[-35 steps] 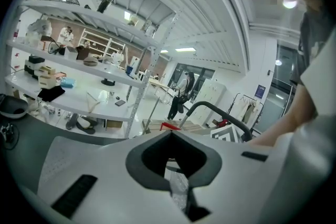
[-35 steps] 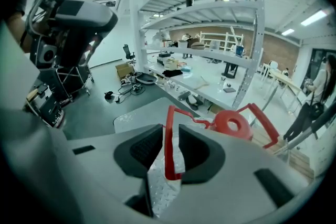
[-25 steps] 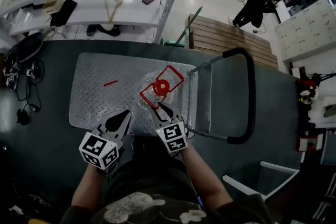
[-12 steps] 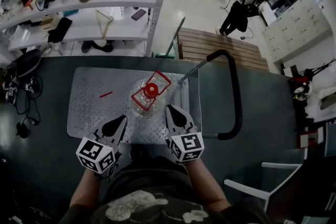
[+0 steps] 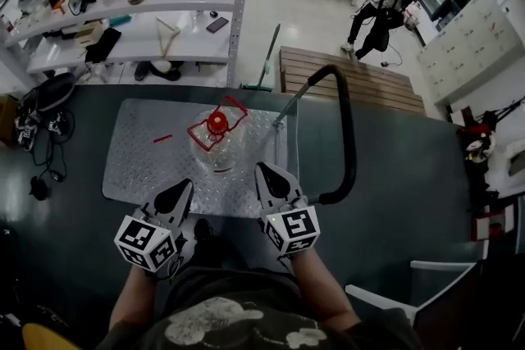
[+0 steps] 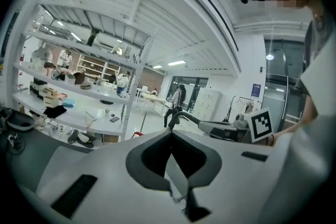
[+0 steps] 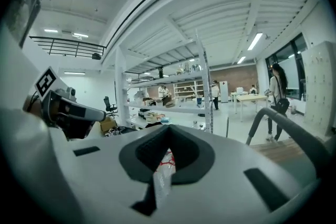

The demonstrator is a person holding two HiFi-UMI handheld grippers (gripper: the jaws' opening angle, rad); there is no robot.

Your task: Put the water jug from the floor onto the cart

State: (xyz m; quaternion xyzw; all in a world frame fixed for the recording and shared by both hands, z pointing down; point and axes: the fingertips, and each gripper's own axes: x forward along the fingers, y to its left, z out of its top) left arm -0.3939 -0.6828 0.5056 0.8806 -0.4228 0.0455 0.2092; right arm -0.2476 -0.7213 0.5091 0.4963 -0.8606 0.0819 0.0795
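Water jug (image 5: 215,131) is noted upright on the cart (image 5: 143,168), on the far half of the deck, released. Right gripper (image 5: 268,172): fingers, spread at the jug's red handle a second earlier, are now recorded closed on nothing and drawn back to the deck's near edge. Left gripper (image 5: 182,191): fingers closed, empty, held clear of the jug.

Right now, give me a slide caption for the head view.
Water jug stands on the platform cart; left gripper and right gripper, both shut, hold nothing.
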